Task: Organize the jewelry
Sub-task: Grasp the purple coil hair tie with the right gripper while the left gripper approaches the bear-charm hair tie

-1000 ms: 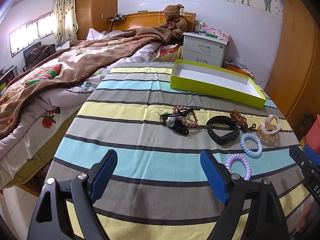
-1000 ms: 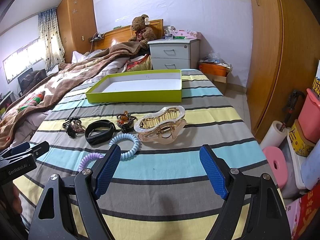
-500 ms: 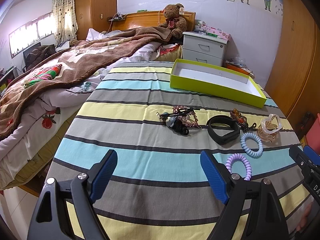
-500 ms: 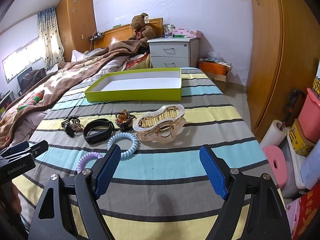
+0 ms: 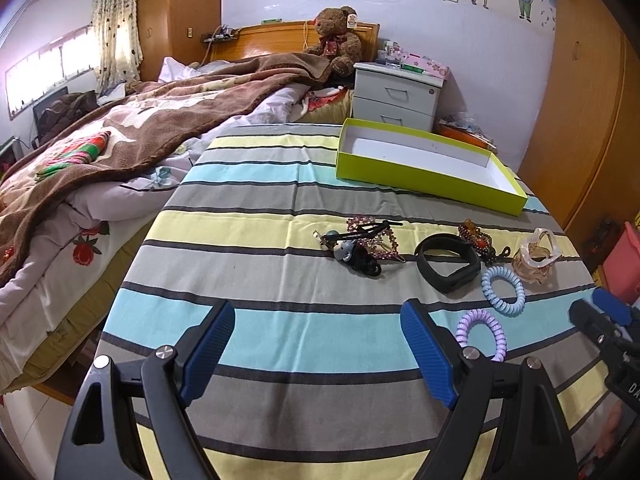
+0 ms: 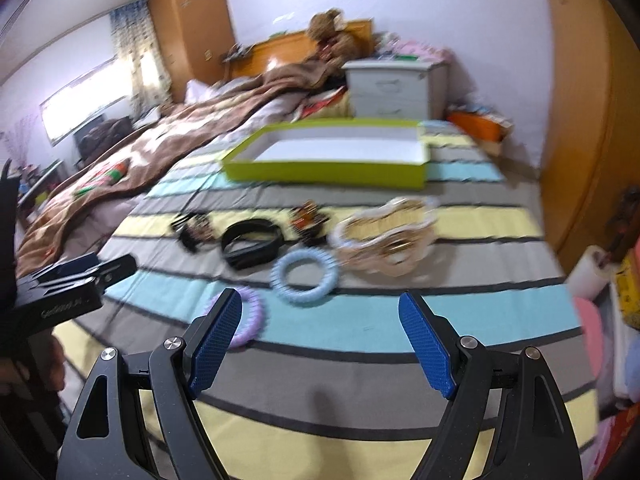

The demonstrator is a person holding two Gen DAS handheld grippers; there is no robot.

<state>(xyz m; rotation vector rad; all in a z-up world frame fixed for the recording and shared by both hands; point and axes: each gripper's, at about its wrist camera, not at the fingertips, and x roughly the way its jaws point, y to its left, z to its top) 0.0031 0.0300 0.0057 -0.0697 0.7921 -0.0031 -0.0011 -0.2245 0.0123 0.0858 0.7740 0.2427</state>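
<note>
- The left gripper (image 5: pixel 318 346) is held above the striped cloth (image 5: pixel 260 320), with its blue-padded jaws spread wide and nothing between them.
- The right gripper (image 6: pixel 320 342) is likewise spread apart and empty; its view is blurred.
- The jewelry is laid out in a loose row across the cloth, ahead of both grippers.
- A cluster of dark hair ties and a beaded clip (image 5: pixel 362 246) is seen at the left end of the row.
- A black band (image 5: pixel 448 264) is placed to the right of that cluster, with a small amber-and-red beaded piece (image 5: pixel 476 240) just behind it.
- A pale translucent claw clip (image 5: pixel 538 256) is set at the right end of the row.
- A light blue coil hair tie (image 5: pixel 503 290) is laid just in front of the black band and the claw clip.
- A purple coil hair tie (image 5: pixel 482 332) is found nearest the grippers, partly hidden behind the left gripper's right finger in the left wrist view and behind the right gripper's left finger in the right wrist view.
- A lime-green tray (image 5: pixel 420 174) with a white inside is placed farther back on the cloth, well apart from the jewelry, and nothing is seen in it.
- A bed with a brown blanket (image 5: pixel 160 120) is seen to the left, and a teddy bear (image 5: pixel 338 40) and a grey nightstand (image 5: pixel 396 96) behind the tray.
</note>
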